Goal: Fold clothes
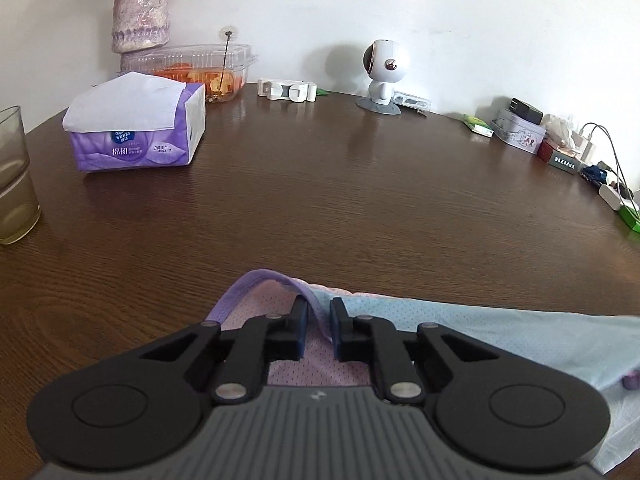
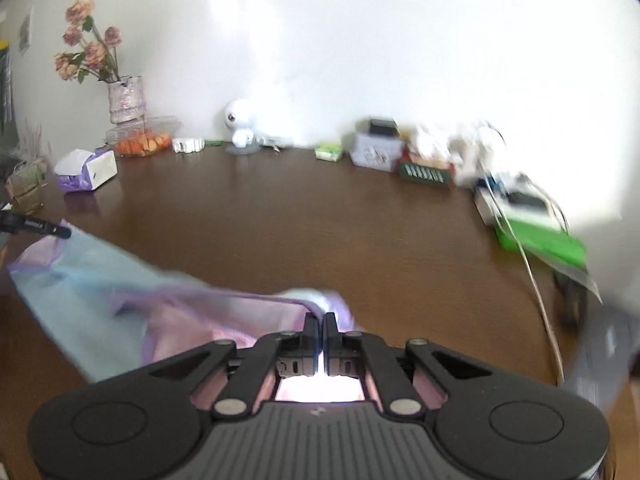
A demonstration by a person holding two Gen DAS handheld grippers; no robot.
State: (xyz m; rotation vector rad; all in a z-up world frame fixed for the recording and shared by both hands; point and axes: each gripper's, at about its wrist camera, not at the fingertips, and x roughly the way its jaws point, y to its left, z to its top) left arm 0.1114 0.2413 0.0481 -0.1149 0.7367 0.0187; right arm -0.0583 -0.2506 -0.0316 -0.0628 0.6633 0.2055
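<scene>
A small mesh garment (image 1: 460, 324), pale blue and pink with a purple band, lies on the dark wooden table (image 1: 320, 184). My left gripper (image 1: 319, 308) has its jaws slightly apart with the purple band running between them. In the right wrist view the same garment (image 2: 100, 280) stretches from the far left to my right gripper (image 2: 321, 320), which is shut on its purple edge. The tip of the left gripper (image 2: 48, 230) shows at the garment's far left end. The right view is blurred.
A purple tissue pack (image 1: 136, 132) and a glass (image 1: 14, 176) stand at the left. A vase (image 1: 140, 16), a clear food box (image 1: 192, 68), a white round-headed figure (image 1: 384, 72) and boxes with chargers and cables (image 1: 560, 140) line the back and right edges.
</scene>
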